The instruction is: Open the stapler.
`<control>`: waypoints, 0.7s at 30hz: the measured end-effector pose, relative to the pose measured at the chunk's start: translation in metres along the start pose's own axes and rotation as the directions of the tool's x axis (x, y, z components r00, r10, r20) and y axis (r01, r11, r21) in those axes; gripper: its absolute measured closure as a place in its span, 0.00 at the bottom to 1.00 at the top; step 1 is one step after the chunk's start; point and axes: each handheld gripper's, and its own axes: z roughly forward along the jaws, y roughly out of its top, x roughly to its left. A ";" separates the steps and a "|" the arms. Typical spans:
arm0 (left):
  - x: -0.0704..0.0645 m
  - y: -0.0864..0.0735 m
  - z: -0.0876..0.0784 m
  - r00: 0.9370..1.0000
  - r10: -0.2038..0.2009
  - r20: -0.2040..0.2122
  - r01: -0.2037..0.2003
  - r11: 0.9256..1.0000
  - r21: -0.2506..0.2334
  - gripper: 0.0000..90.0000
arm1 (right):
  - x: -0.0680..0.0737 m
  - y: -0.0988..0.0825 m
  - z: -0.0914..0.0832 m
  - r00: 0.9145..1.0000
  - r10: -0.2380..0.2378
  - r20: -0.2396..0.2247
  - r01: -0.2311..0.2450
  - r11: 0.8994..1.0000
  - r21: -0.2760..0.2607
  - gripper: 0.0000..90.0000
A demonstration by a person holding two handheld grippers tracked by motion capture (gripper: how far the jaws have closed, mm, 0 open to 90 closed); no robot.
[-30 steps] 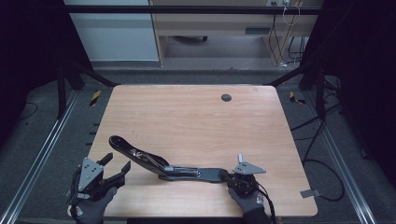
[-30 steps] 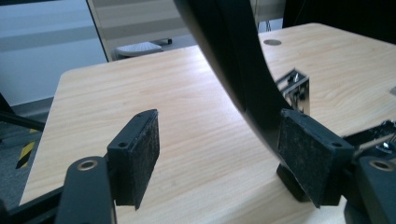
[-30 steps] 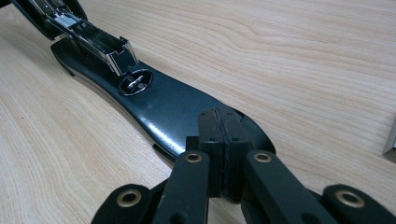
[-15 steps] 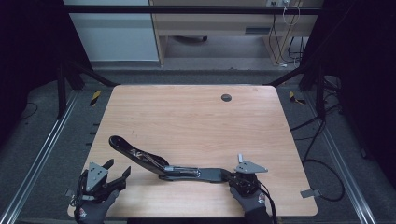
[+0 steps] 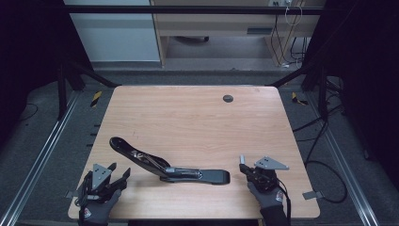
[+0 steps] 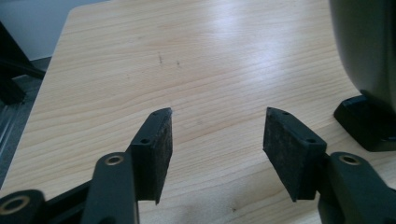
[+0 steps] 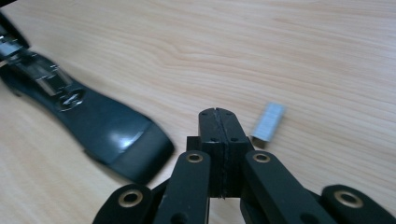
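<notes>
An opened black stapler [image 5: 169, 165] is being shown near the tabletop's [image 5: 197, 117] front edge; the left gripper [image 6: 217, 135], empty, is being narrowed, while the right gripper [image 7: 218, 122] is being held closed beside a staple strip [image 7: 268, 121].

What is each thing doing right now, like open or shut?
stapler: swung open, lying flat on the table.
staple strip: loose on the wood, beside the right gripper.
left gripper: open, jaws have just been closing, nothing between them.
right gripper: shut, empty.

Black stapler [image 5: 169, 165], silver staples [image 7: 268, 121], pale wood-grain table [image 5: 188, 117].
</notes>
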 end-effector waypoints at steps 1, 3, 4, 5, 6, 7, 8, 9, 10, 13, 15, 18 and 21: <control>0.001 0.000 0.000 1.000 -0.004 -0.003 0.004 1.000 0.000 0.48 | -0.004 0.000 -0.001 1.000 0.007 0.009 -0.007 1.000 -0.002 1.00; 0.002 -0.001 0.000 1.000 -0.010 -0.004 0.010 1.000 -0.005 0.48 | -0.010 0.000 -0.002 1.000 0.018 0.026 -0.018 1.000 0.004 1.00; 0.002 -0.001 0.001 1.000 -0.012 -0.005 0.012 1.000 -0.005 0.49 | -0.012 0.000 -0.002 0.999 0.022 0.034 -0.023 1.000 0.006 1.00; 0.002 -0.001 0.001 1.000 -0.012 -0.008 0.012 1.000 -0.004 0.49 | -0.014 0.000 -0.002 0.999 0.027 0.039 -0.027 1.000 0.009 1.00; 0.003 -0.002 0.001 1.000 -0.015 -0.006 0.015 1.000 -0.007 0.50 | -0.015 0.001 -0.001 0.999 0.030 0.041 -0.030 0.999 0.013 1.00; 0.003 -0.002 0.002 1.000 -0.016 -0.001 0.016 1.000 -0.007 0.50 | -0.016 0.000 0.000 0.999 0.031 0.044 -0.032 0.999 0.017 1.00; 0.003 -0.002 0.002 1.000 -0.014 0.000 0.014 1.000 -0.006 0.50 | -0.016 0.000 0.001 0.999 0.031 0.043 -0.032 0.999 0.020 1.00; 0.003 -0.002 0.002 1.000 -0.009 -0.003 0.009 1.000 -0.005 0.50 | -0.016 0.000 0.004 0.998 0.035 0.045 -0.036 0.999 0.025 1.00; 0.002 -0.002 0.003 1.000 -0.008 -0.001 0.008 1.000 -0.004 0.49 | -0.015 0.001 0.006 0.999 0.026 0.044 -0.028 0.999 0.033 1.00; 0.002 -0.002 0.003 1.000 -0.001 -0.005 0.001 1.000 -0.001 0.49 | -0.013 0.003 0.012 0.999 0.021 0.044 -0.023 0.998 0.050 1.00; 0.003 -0.002 0.003 1.000 -0.002 -0.011 0.002 1.000 0.002 0.49 | -0.012 0.004 0.015 0.999 0.020 0.040 -0.022 0.998 0.052 1.00; 0.003 -0.003 0.004 1.000 0.001 -0.013 -0.001 1.000 0.009 0.49 | -0.011 0.006 0.020 0.999 0.014 0.042 -0.016 0.998 0.056 1.00; 0.003 -0.004 0.005 1.000 0.001 -0.014 -0.001 1.000 0.015 0.49 | -0.010 0.008 0.025 0.999 0.017 0.048 -0.020 0.998 0.067 1.00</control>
